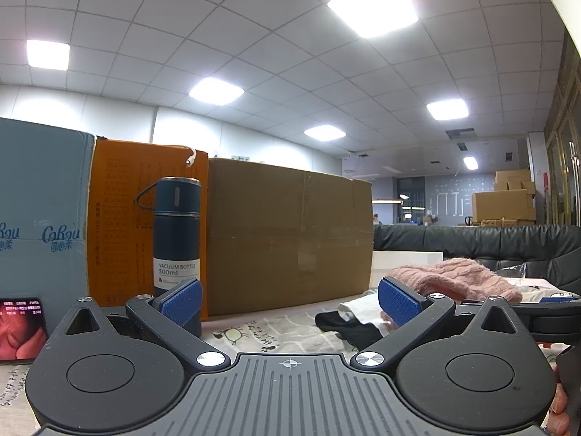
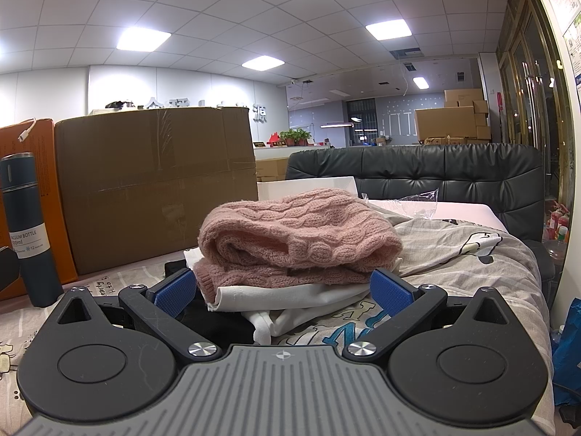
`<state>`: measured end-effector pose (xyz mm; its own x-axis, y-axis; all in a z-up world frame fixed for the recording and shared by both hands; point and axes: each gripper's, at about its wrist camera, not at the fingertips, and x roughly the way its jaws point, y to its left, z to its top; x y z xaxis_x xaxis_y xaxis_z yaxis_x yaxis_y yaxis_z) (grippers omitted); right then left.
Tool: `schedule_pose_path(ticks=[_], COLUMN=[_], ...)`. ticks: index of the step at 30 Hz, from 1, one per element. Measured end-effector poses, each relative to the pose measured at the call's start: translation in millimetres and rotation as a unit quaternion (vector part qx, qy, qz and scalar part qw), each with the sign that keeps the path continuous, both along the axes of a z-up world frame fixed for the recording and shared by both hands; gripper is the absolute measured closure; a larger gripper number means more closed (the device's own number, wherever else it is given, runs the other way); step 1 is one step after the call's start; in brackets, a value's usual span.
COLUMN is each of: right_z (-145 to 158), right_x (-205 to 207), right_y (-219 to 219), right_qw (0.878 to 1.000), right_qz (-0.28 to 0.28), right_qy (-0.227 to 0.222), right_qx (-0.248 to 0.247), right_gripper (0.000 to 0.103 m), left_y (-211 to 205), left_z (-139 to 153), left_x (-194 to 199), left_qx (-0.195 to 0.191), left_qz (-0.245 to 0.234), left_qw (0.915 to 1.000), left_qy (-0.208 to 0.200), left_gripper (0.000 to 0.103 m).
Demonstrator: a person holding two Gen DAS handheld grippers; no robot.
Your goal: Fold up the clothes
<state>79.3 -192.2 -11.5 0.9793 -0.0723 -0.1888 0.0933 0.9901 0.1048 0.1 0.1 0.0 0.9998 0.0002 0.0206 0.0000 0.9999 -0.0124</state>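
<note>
A folded pink knit sweater (image 2: 297, 232) lies on top of a white garment (image 2: 290, 298) and a black garment (image 2: 214, 319), stacked on a patterned sheet (image 2: 472, 272). My right gripper (image 2: 283, 290) is open and empty, its blue pads on either side of the stack's near edge. My left gripper (image 1: 290, 299) is open and empty, low over the sheet, left of the stack. In the left wrist view the pink sweater (image 1: 454, 276) and the black garment (image 1: 341, 323) lie to the right.
A dark vacuum bottle (image 1: 177, 239) stands just beyond my left gripper's left pad. Behind it are a brown cardboard box (image 1: 290, 236), an orange box (image 1: 120, 218) and a blue box (image 1: 40, 218). A phone (image 1: 21, 330) lies at left. A black sofa (image 2: 435, 174) stands behind.
</note>
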Motion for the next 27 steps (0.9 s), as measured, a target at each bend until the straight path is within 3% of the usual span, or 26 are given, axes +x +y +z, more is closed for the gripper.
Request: schedule_pose_path(ticks=[27], right_z=[0.0], right_x=[0.1], right_y=[-0.5], right_qw=[1.0], right_qz=[0.0], right_qy=[-0.001], right_qx=[0.0], right_gripper=[0.0], left_y=[1.3], left_z=[-0.3], left_x=[-0.4], left_qx=[-0.002], left_qz=[0.0], left_qw=[1.0], left_qy=[0.001], left_gripper=[0.0])
